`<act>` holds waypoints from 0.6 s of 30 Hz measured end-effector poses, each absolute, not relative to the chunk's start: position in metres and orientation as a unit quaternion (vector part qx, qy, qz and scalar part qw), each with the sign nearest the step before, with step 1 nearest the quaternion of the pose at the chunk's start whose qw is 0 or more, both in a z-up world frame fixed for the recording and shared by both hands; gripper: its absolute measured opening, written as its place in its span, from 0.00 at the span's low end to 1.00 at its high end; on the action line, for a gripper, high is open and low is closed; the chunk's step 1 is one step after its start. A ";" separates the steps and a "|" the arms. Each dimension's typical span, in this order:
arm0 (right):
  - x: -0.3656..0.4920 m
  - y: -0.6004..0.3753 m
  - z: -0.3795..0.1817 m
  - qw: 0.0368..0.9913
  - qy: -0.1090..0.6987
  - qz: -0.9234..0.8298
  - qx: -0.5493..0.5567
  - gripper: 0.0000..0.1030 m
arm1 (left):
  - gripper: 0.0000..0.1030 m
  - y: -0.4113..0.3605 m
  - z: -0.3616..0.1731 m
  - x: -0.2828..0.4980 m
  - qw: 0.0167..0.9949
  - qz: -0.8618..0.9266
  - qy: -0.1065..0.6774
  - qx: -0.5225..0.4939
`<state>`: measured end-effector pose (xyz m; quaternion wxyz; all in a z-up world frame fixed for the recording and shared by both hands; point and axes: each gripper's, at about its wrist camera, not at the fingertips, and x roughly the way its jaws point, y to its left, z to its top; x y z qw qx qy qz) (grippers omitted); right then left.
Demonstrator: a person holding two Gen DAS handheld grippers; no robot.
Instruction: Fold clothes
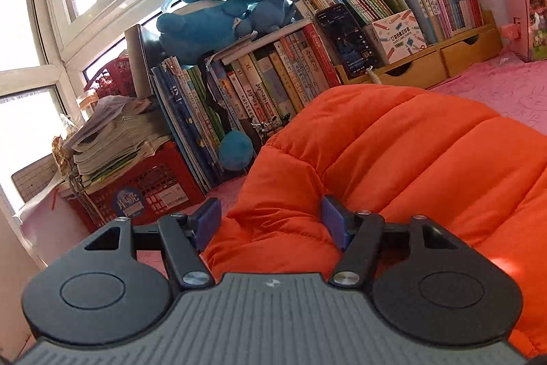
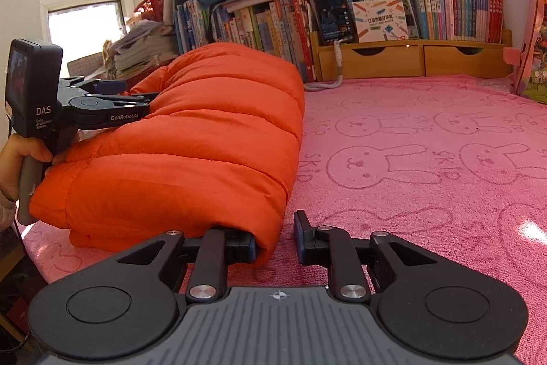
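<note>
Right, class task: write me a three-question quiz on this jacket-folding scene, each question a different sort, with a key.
1. True or false: the orange puffer jacket lies on a pink towel printed with rabbits.
2. Multiple choice: the right gripper is (A) shut on a book, (B) open at the jacket's near corner, (C) out of view.
3. Fill in: the left gripper is open, and ______ fabric bulges between its fingers.

Key: 1 true; 2 B; 3 orange.
</note>
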<state>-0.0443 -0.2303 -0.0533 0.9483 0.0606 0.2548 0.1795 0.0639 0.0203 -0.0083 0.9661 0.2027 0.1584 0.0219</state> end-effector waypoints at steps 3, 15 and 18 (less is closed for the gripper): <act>-0.043 -0.229 -0.051 0.948 0.258 0.179 0.043 0.27 | 0.65 0.042 -0.009 0.065 0.974 0.007 0.184 0.133; -0.055 -0.269 0.002 0.895 0.338 0.282 0.072 0.69 | 0.72 0.097 -0.024 0.073 0.970 -0.044 0.229 -0.076; -0.060 -0.265 0.045 0.914 0.286 0.283 0.047 0.81 | 0.74 0.108 -0.027 0.079 0.962 -0.057 0.241 -0.116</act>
